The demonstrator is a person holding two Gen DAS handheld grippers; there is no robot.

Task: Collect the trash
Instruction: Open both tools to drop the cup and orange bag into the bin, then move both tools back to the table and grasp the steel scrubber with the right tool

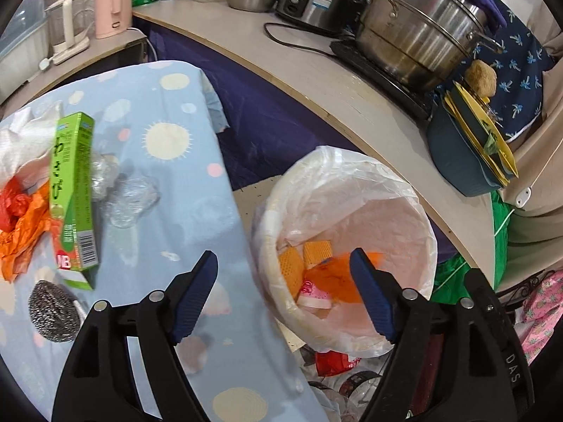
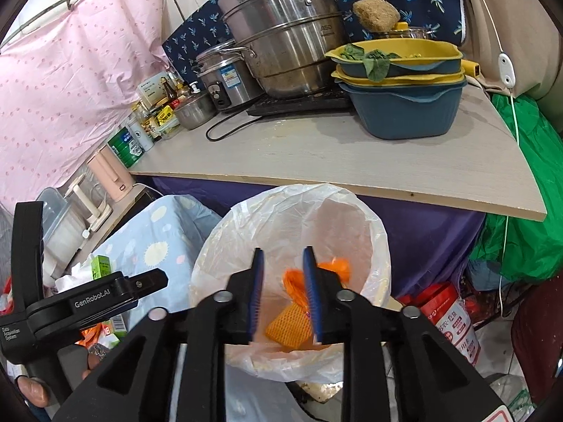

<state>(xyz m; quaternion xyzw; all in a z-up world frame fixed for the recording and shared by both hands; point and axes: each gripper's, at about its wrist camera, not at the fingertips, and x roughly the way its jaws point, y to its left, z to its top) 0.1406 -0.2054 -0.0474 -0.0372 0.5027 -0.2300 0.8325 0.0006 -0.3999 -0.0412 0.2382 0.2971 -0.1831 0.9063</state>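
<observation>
A bin lined with a white plastic bag (image 1: 404, 190) (image 2: 373, 232) stands on the floor beside the blue-clothed table (image 1: 183, 161). Orange foam netting (image 1: 292, 267) (image 2: 290, 325) and orange wrapping lie inside it. My left gripper (image 1: 283, 274) is open and empty, spanning the table edge and the bin rim. My right gripper (image 2: 283, 281) hangs over the bin, its jaws part open with nothing between them. On the table lie a green wasabi box (image 1: 74, 190), crumpled clear plastic (image 1: 123, 190), orange and red bags (image 1: 24, 225) and a steel scourer (image 1: 52, 311).
A worktop (image 2: 316, 154) behind the bin carries steel pots (image 2: 281, 35), a rice cooker (image 2: 225, 81), stacked blue and yellow basins (image 2: 404, 105) and bottles. A pink kettle (image 1: 112, 0) stands far left. A red-lidded jar (image 2: 454, 320) and green bag (image 2: 535, 190) sit right of the bin.
</observation>
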